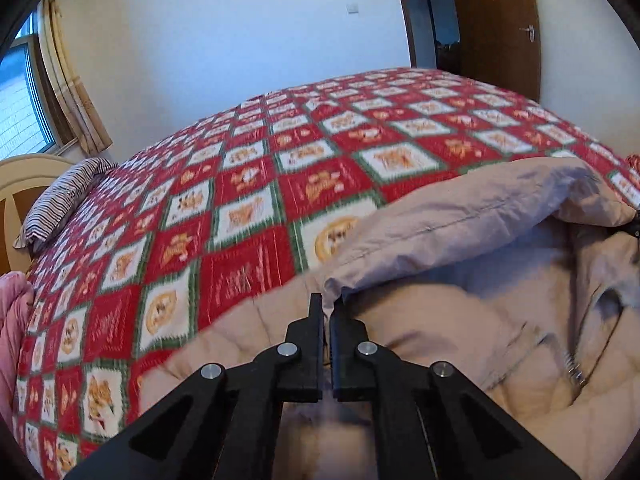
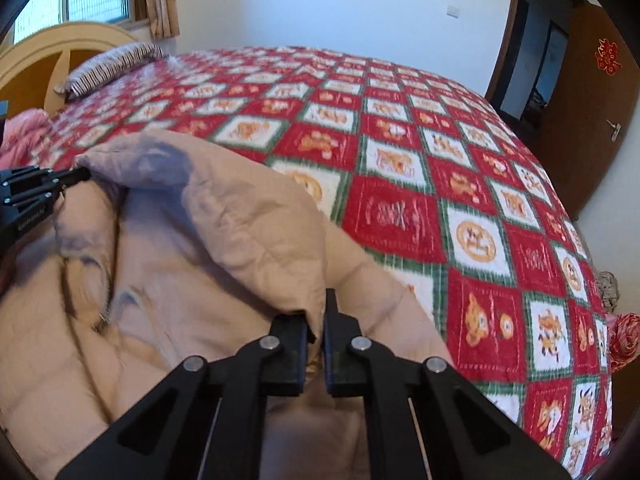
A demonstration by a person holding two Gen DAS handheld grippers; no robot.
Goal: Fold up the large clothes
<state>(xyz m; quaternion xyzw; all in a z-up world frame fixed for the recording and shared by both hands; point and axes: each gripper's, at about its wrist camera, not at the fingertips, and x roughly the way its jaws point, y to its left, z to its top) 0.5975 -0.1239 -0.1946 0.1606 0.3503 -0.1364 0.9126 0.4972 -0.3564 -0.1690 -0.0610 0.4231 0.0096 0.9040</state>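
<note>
A beige padded jacket [image 1: 460, 320] lies on the near part of the bed, one edge lifted and folded over into a raised flap [image 2: 224, 208]. My left gripper [image 1: 326, 304] is shut on one end of that flap's edge; in the right wrist view the left gripper [image 2: 78, 176] pinches the flap's corner at the far left. My right gripper [image 2: 318, 312] is shut on the other end of the flap, and cloth covers its left fingertip. In the left wrist view only the tip of the right gripper [image 1: 634, 226] shows, at the right border. The jacket's zipper [image 1: 576, 376] lies under the flap.
A red, white and green checked quilt [image 2: 440, 160] covers the bed beyond the jacket. A striped pillow [image 2: 116, 64] rests by the wooden headboard [image 2: 48, 52], with a pink blanket [image 1: 12, 320] near it. A brown door [image 2: 580, 128] stands open past the bed's far corner.
</note>
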